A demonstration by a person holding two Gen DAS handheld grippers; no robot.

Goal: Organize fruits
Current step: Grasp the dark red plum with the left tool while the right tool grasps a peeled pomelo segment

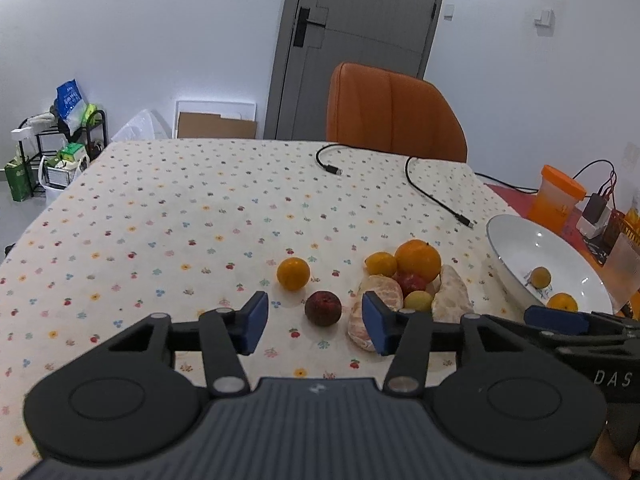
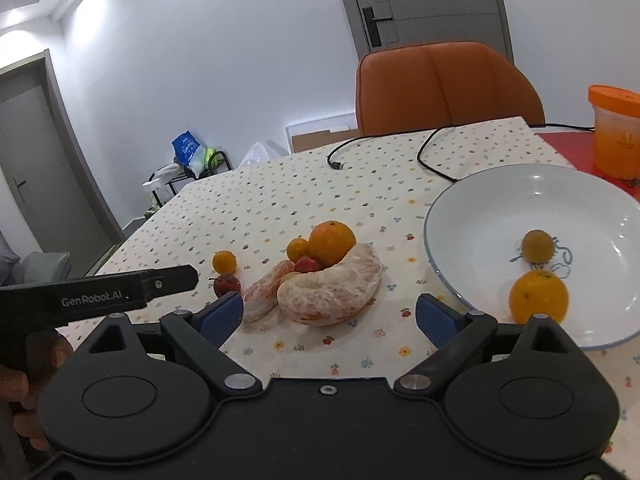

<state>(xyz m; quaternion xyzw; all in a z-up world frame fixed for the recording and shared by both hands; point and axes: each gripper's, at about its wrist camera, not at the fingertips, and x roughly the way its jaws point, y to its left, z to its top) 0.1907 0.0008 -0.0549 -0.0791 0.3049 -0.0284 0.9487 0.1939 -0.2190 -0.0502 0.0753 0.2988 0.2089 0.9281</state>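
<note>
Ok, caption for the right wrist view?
Open right gripper faces peeled citrus; white bowl holds two fruits.

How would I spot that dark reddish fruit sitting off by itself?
Find the white plate on the flowered tablecloth, then the fruit pile beside it. Left of the pile lie two loose fruits: the dark red fruit is the nearer one, dull beside the bright small orange.

A heap of peeled pomelo pieces (image 2: 330,294), a large orange (image 2: 332,242), a red fruit (image 2: 308,265) and small citrus is seen on the cloth, with a dark plum (image 1: 323,308) and tangerine (image 1: 293,273) at its 9 o'clock, and two fruits in the white bowl (image 2: 480,200) at 3 o'clock.
</note>
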